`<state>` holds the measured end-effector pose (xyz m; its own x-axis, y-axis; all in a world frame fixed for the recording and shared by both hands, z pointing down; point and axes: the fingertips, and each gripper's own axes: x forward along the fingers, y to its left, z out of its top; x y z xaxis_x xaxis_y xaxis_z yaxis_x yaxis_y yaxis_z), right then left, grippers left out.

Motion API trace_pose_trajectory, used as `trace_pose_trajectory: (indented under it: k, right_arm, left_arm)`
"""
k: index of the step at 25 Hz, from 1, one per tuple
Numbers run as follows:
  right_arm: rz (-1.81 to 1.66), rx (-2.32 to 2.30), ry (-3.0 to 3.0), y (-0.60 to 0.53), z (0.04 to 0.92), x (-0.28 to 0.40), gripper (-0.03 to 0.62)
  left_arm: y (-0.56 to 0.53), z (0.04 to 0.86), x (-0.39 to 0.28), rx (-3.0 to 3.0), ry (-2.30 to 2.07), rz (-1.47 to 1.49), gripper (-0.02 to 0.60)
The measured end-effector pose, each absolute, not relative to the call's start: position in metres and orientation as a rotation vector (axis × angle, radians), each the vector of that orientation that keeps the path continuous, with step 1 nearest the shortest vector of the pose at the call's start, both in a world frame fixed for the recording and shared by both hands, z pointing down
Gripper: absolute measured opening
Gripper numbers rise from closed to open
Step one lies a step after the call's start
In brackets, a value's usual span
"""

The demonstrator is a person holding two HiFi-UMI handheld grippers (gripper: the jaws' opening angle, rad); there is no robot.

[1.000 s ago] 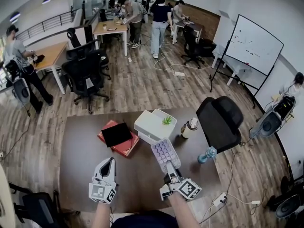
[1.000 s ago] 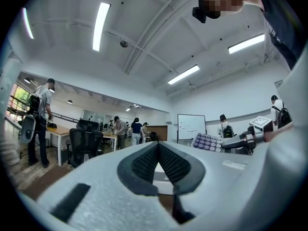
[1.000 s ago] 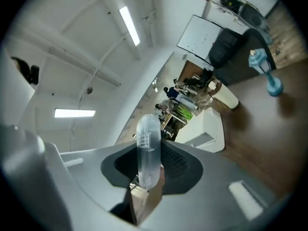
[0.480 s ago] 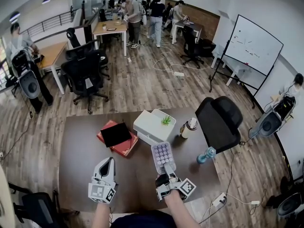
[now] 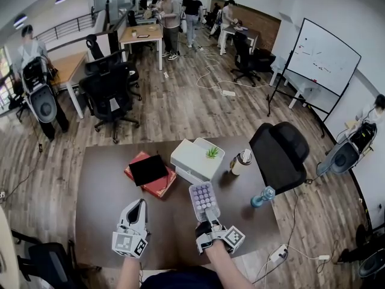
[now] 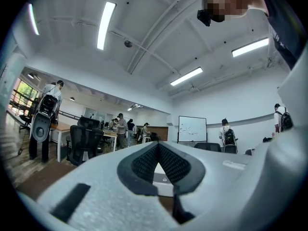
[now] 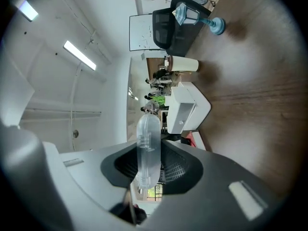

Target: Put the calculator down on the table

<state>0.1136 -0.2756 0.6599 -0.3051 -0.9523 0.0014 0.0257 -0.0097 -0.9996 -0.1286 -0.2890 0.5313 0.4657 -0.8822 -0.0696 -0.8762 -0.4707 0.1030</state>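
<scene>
Calculator (image 5: 202, 198) clamped edge-on by its near end between the fingers (image 7: 185, 166) of the right gripper (image 5: 208, 217), projecting forward over the tabletop (image 5: 102, 179); left gripper (image 5: 139, 207) fingers closed together, empty.

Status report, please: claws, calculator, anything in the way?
Right claw shut on calculator, keys up, over table. Left claw shut, empty. White box just beyond.
</scene>
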Motion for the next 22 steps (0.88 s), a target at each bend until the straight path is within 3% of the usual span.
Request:
trace_pose_trajectory:
  k: [17, 22]
  right_arm:
    - [-1.720, -1.291, 1.144, -0.228, 0.832, 0.117, 0.117]
    - [-1.732, -1.319, 1.156, -0.229, 0.847, 0.118, 0.117]
  left_arm:
    - [-0.287, 0.526, -0.126, 2.638, -1.580, -0.175, -0.003]
    - [-0.287, 0.529, -0.125, 2.635, -1.587, -0.170, -0.003]
